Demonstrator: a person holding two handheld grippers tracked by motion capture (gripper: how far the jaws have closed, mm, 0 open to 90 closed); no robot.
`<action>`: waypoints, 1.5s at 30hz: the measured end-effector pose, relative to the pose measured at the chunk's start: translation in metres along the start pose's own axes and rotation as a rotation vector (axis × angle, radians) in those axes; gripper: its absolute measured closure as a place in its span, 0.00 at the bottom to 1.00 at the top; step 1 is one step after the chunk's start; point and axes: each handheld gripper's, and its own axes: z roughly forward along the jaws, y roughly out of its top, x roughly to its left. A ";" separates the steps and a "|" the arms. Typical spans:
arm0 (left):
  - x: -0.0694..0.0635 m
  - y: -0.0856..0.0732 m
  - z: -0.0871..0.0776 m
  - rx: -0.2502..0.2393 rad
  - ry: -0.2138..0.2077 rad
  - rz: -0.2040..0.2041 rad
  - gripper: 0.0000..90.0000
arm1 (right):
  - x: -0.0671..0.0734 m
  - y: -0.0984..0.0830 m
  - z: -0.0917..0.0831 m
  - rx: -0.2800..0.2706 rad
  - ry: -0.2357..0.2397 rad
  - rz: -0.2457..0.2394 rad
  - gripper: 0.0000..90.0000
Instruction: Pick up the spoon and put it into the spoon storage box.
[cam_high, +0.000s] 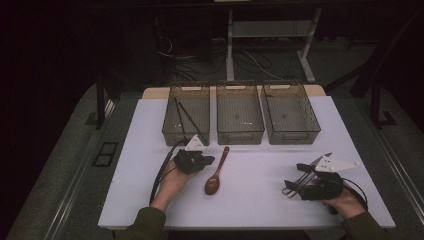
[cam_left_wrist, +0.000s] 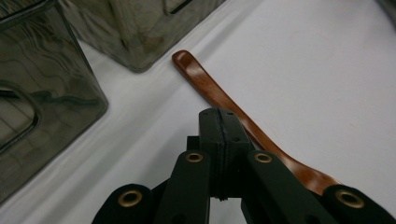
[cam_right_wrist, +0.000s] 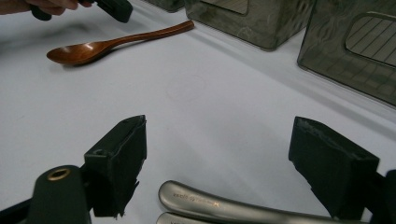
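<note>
A brown wooden spoon (cam_high: 216, 172) lies on the white table, bowl toward me and handle pointing at the bins. My left gripper (cam_high: 208, 160) hovers just left of its handle, jaws pressed together with nothing between them. In the left gripper view the shut left gripper (cam_left_wrist: 219, 116) lies beside the spoon handle (cam_left_wrist: 210, 91), which runs along its right side. My right gripper (cam_high: 296, 175) stands open at the right over metal cutlery (cam_high: 316, 162). In the right gripper view two metal handles (cam_right_wrist: 210, 205) lie between the wide-apart jaws of the right gripper (cam_right_wrist: 224, 158); its pads do not touch them.
Three clear bins stand in a row at the back: left bin (cam_high: 185, 136) with dark chopsticks (cam_high: 185, 117) inside, middle bin (cam_high: 240, 136) and right bin (cam_high: 295, 136). The spoon (cam_right_wrist: 107, 44) and the left gripper (cam_right_wrist: 114, 8) appear far off in the right gripper view.
</note>
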 end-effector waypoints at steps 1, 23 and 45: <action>0.001 0.001 0.003 0.002 0.000 0.000 0.99 | 0.000 0.000 0.000 0.000 0.000 -0.001 0.22; -0.017 0.017 0.038 0.037 -0.088 0.055 0.99 | -0.001 0.001 -0.001 -0.013 0.002 0.014 0.22; -0.046 0.029 0.046 0.090 -0.267 0.160 0.99 | -0.001 0.001 -0.002 -0.016 0.003 0.010 0.22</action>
